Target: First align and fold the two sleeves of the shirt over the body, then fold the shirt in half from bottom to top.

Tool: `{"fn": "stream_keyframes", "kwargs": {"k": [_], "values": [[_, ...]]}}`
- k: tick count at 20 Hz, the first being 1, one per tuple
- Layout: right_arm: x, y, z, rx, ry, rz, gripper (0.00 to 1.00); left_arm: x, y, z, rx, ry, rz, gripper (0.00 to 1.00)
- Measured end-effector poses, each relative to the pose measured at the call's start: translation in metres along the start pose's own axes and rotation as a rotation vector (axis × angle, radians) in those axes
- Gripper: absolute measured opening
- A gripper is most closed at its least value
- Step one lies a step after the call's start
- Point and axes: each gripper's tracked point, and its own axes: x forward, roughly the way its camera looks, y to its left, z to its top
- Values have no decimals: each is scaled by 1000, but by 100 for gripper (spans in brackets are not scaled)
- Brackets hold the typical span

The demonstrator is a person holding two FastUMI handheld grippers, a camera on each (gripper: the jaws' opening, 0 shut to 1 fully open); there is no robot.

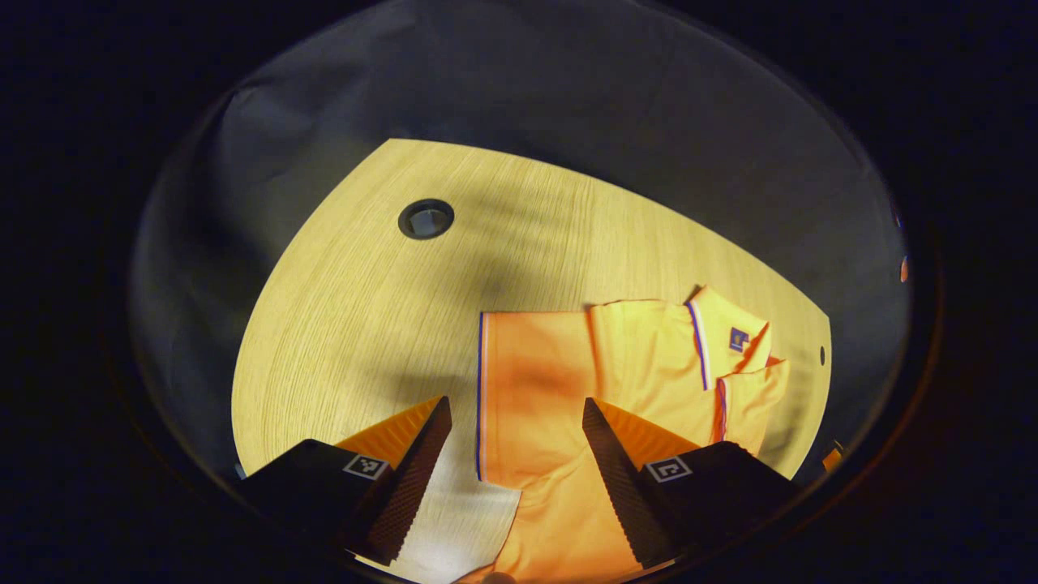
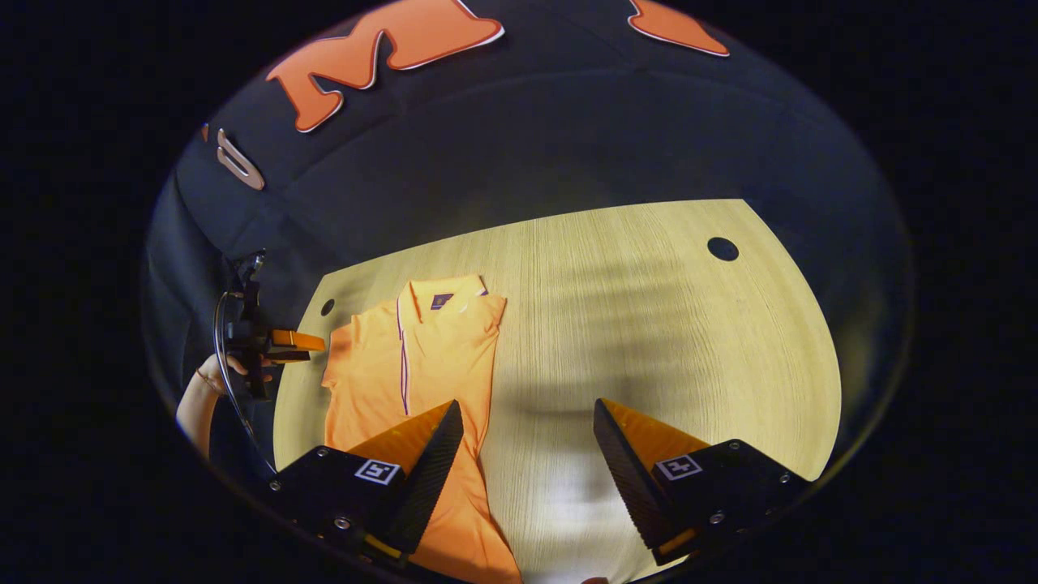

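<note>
Your left gripper (image 1: 516, 430) hovers with its jaws spread wide apart, nothing between them. Your right gripper (image 2: 527, 434) hangs the same way, jaws parted and gripping nothing. In the right gripper view your left gripper (image 2: 280, 345) appears far off at the left, held level, with your hand (image 2: 217, 375) wrapped around its grip and your forearm running down below it.
</note>
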Motion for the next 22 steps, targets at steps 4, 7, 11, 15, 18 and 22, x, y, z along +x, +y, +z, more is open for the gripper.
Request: {"fn": "stream_keyframes", "kwargs": {"k": [4, 7, 11, 15, 18, 22], "values": [[0, -7, -9, -4, 17, -9, 99, 16, 13, -5, 17, 24, 66, 99], [1, -10, -10, 16, 22, -7, 99, 24, 9, -10, 24, 34, 73, 99], [2, -12, -13, 23, 33, -5, 99, 27, 12, -13, 70, 44, 121, 96], [6, -10, -19, 41, 45, -1, 99, 28, 10, -11, 64, 38, 128, 91], [5, -8, -28, 47, 60, 8, 99, 30, 4, -10, 79, 35, 107, 60], [-6, -7, -29, 52, 41, 14, 99, 29, -5, -10, 108, 2, 66, 1]]}}
